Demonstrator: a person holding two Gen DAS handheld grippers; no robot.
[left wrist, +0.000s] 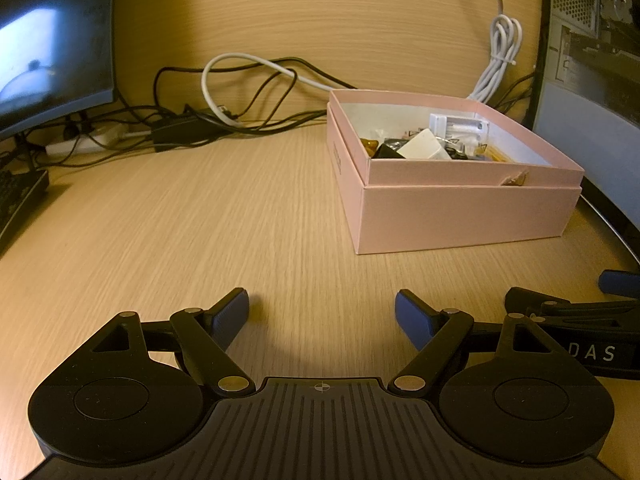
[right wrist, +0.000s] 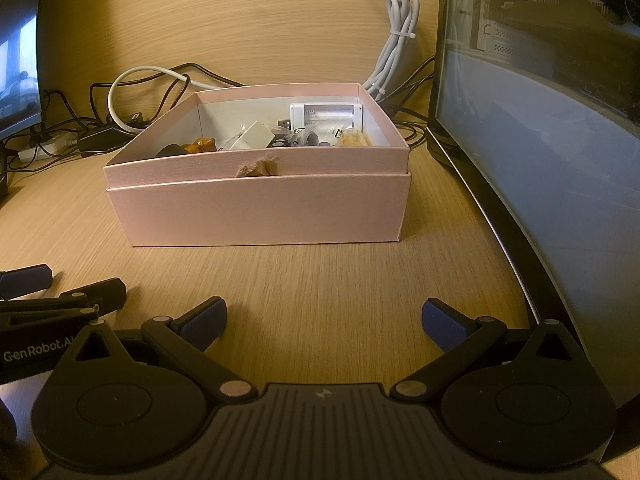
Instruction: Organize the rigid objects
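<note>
A pink cardboard box [left wrist: 460, 216] [right wrist: 260, 212] stands on the wooden desk, open at the top. Inside lie several small items: a white plastic case [right wrist: 324, 114], a white block [right wrist: 254, 136], a brown figurine [right wrist: 200, 145] and dark small parts. My left gripper [left wrist: 322, 316] is open and empty, low over bare desk, to the left of and nearer than the box. My right gripper [right wrist: 324, 320] is open and empty, straight in front of the box's near wall. Each gripper shows at the edge of the other's view.
A tangle of black and white cables [left wrist: 224, 96] and a power strip [left wrist: 80, 144] lie at the back. A bundled white cable [right wrist: 400, 32] hangs behind the box. A monitor [left wrist: 52, 40] stands at left, a computer case with a glass panel [right wrist: 540, 140] at right.
</note>
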